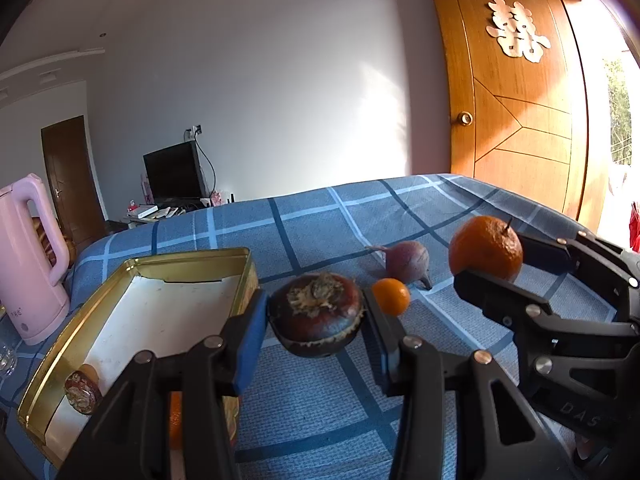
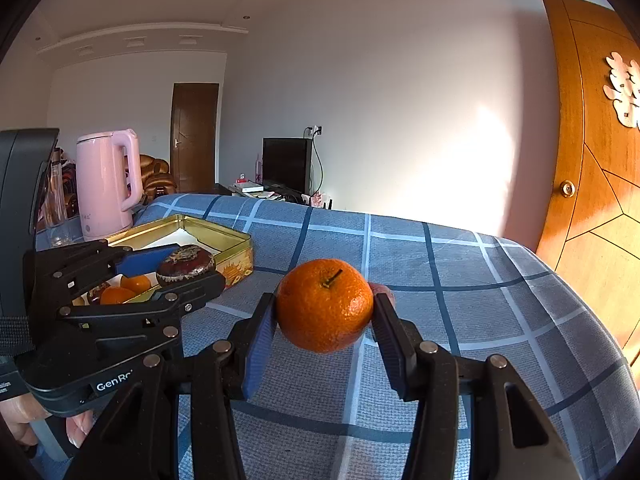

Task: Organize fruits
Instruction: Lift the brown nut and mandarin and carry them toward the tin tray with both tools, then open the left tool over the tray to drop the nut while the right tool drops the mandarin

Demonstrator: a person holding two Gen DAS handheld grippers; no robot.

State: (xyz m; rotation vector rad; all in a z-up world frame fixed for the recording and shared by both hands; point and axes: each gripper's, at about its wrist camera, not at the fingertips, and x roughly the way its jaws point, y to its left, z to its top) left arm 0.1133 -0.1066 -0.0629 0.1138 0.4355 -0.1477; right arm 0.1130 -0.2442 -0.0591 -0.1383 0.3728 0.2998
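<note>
Fruits: two held, two on the cloth [image 1: 320,216], three in the tin [image 2: 236,242].

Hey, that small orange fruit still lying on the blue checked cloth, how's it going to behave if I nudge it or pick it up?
The small orange fruit looks round and smooth, so a nudge would probably send it rolling across the checked cloth. Its glossy skin may slip between flat pads. It seems light, being much smaller than the mandarin.

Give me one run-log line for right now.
left gripper: jaws shut on dark round fruit | right gripper: jaws shut on orange | gold tin: some fruit inside
</note>
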